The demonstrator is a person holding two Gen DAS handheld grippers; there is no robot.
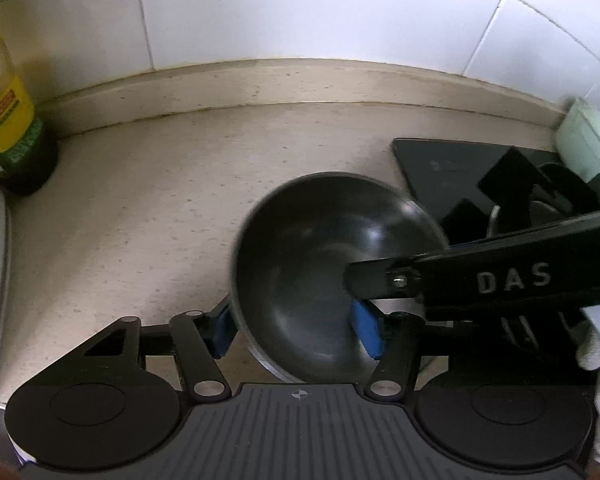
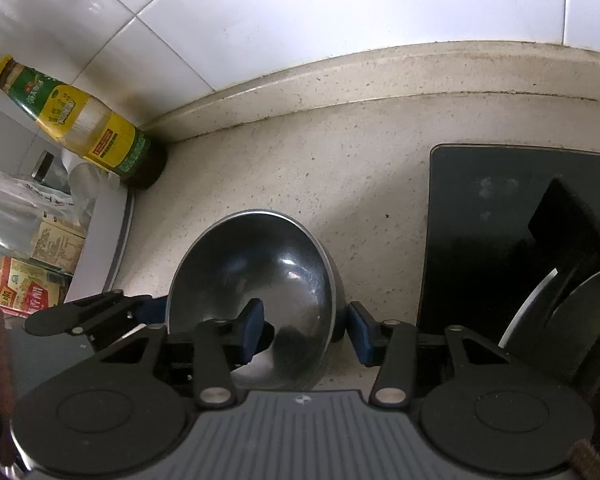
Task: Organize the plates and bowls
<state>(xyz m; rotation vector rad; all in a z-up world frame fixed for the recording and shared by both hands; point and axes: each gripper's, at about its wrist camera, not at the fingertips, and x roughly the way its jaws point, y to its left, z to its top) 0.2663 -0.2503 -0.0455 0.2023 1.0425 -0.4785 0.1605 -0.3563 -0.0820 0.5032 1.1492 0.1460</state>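
Note:
A black bowl (image 1: 324, 264) (image 2: 256, 272) sits tilted just above the beige counter (image 1: 140, 208). My left gripper (image 1: 293, 330) straddles its left wall: the left pad (image 1: 220, 332) lies against the outside, and the right pad (image 1: 366, 328) stands inside, well away from the wall. My right gripper (image 2: 306, 334) is shut on the bowl's right wall, with one pad (image 2: 252, 332) inside and one (image 2: 360, 336) outside. The right gripper's upper finger (image 1: 380, 278) reaches into the bowl from the right. In the right wrist view the left gripper's outer finger (image 2: 80, 316) shows at the bowl's left.
A yellow-labelled oil bottle (image 1: 8, 120) (image 2: 80, 116) stands in the left corner by the tiled wall. A black glass cooktop (image 1: 440, 168) (image 2: 480, 220) with dark, pale-rimmed dishes (image 2: 560, 320) lies to the right. Food packets (image 2: 32, 264) sit at far left. A gloved hand (image 1: 596, 344) shows.

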